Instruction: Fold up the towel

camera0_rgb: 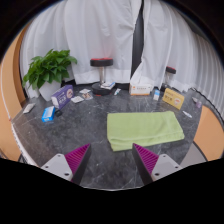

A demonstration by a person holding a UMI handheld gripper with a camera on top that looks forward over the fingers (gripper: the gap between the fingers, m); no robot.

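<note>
Just beyond open jaws, green towel point(144, 129)

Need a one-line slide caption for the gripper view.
Open gripper hovers before a green towel lying flat on the dark table, potted plant behind.

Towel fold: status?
Gripper open, empty, fingers apart. Green towel flat on the table, just ahead of the fingers, untouched. Nothing between fingers and towel; clutter sits along the far edge.

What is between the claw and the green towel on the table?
Nothing. In the gripper view, only bare dark table lies between the open claw and the green towel, which lies flat just ahead of its fingers.
</note>
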